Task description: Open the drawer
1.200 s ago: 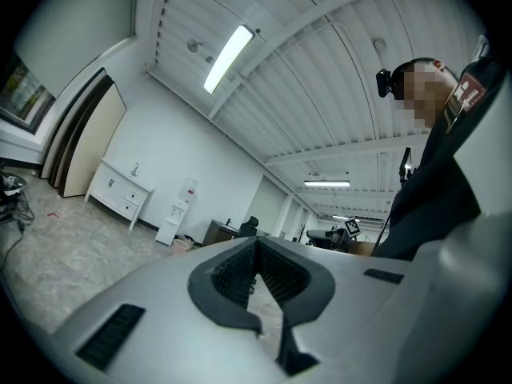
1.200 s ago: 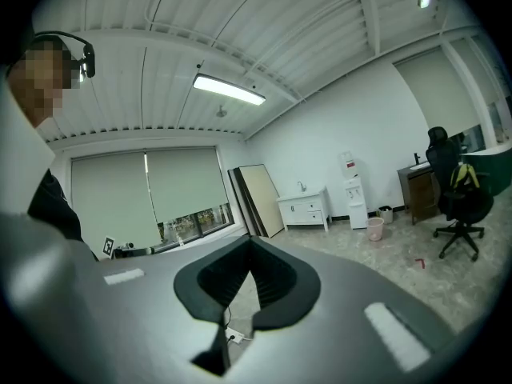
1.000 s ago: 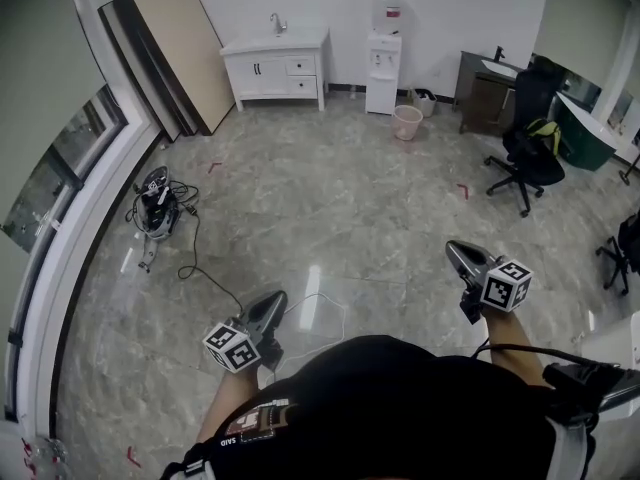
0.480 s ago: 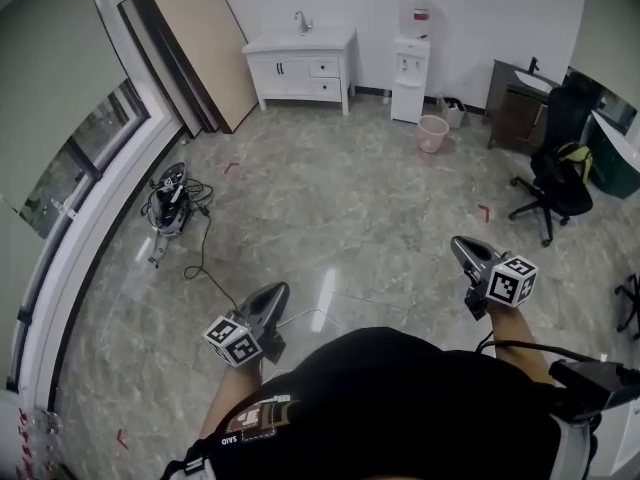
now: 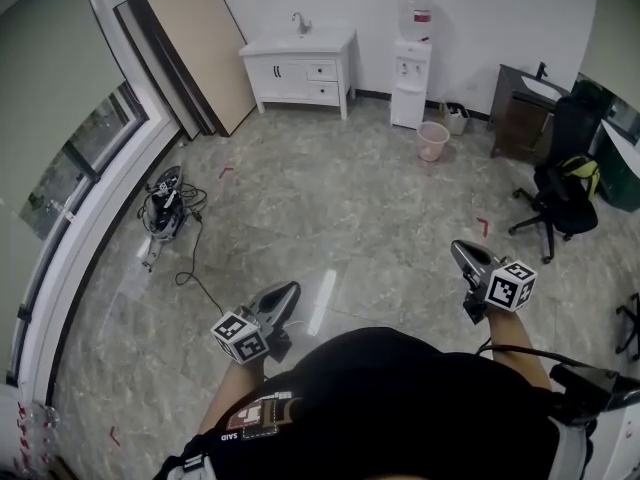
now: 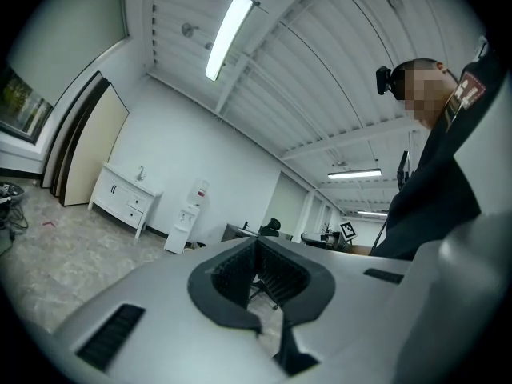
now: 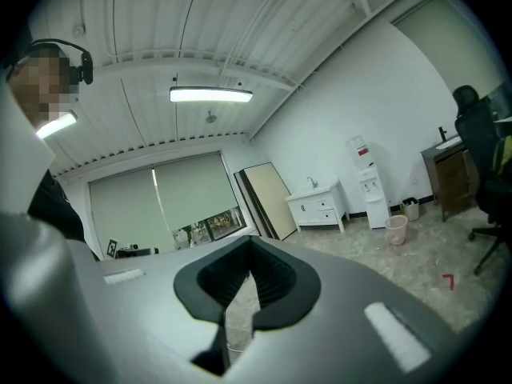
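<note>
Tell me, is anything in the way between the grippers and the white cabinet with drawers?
Nothing visible does. Bare floor runs from the left gripper and right gripper to the white cabinet. The cable tangle lies off to the left, the pink bin to the right.

The left claw (image 5: 288,290) and right claw (image 5: 457,248) are silver-grey with black ribbed pads, and their marker cubes (image 5: 240,336) carry black-and-white squares, above a floor (image 5: 330,198) of grey-beige marbled stone with small red tape marks. Far ahead of the left claw stand a white cabinet (image 5: 300,66) and a beige board (image 5: 195,48) edged dark brown. Ahead of the right claw are a white water dispenser (image 5: 411,68) with a red label, a pink bin (image 5: 433,140), a dark brown cabinet (image 5: 520,96) and a black chair (image 5: 560,193) bearing something yellow-green
</note>
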`<act>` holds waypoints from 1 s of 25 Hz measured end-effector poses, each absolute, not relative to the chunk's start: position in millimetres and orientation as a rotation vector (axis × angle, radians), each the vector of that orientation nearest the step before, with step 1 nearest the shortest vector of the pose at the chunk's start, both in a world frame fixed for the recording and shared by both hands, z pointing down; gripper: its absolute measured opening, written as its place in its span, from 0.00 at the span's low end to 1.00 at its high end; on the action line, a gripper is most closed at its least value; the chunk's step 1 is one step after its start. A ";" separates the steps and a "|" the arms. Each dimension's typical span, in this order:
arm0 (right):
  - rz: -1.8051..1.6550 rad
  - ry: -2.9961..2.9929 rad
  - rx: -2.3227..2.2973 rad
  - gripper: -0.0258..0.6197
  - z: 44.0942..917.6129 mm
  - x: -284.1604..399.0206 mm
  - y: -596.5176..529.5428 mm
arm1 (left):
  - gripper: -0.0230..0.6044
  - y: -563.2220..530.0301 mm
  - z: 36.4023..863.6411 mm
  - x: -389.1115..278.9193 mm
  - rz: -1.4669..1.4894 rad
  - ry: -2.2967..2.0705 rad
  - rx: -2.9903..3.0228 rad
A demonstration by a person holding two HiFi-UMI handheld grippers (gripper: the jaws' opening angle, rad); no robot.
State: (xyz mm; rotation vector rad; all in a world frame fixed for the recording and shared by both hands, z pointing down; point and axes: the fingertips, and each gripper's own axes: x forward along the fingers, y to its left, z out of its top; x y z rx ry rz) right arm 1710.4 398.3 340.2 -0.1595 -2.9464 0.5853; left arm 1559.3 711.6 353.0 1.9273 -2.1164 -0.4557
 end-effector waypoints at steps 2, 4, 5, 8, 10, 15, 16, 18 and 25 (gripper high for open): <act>0.608 -2.941 -0.141 0.04 347.7 1703.3 387.8 | 0.04 707.6 356.2 1544.7 -0.475 -2.120 1.900; 0.627 -2.935 -0.126 0.04 355.2 1693.4 380.3 | 0.04 701.2 361.4 1531.2 -0.484 -2.115 1.892; 0.630 -2.931 -0.122 0.04 358.4 1686.9 377.9 | 0.04 696.7 364.5 1524.1 -0.488 -2.107 1.898; 0.612 -2.923 -0.113 0.04 363.7 1660.6 372.2 | 0.04 679.3 372.6 1495.2 -0.502 -2.080 1.925; 0.589 -2.921 -0.097 0.04 362.5 1639.4 368.2 | 0.04 668.1 375.5 1470.1 -0.511 -2.059 1.955; 0.562 -2.935 -0.023 0.04 346.0 1581.3 353.5 | 0.04 647.1 365.4 1397.0 -0.523 -2.013 1.998; 0.562 -2.938 -0.017 0.04 342.1 1567.3 352.4 | 0.04 646.2 359.5 1381.3 -0.521 -2.014 2.011; 0.559 -2.944 -0.018 0.04 335.2 1532.6 350.6 | 0.04 647.5 347.7 1347.4 -0.520 -2.032 2.034; 0.529 -2.954 -0.114 0.04 322.8 1396.1 370.9 | 0.04 691.7 347.8 1224.4 -0.509 -2.115 1.940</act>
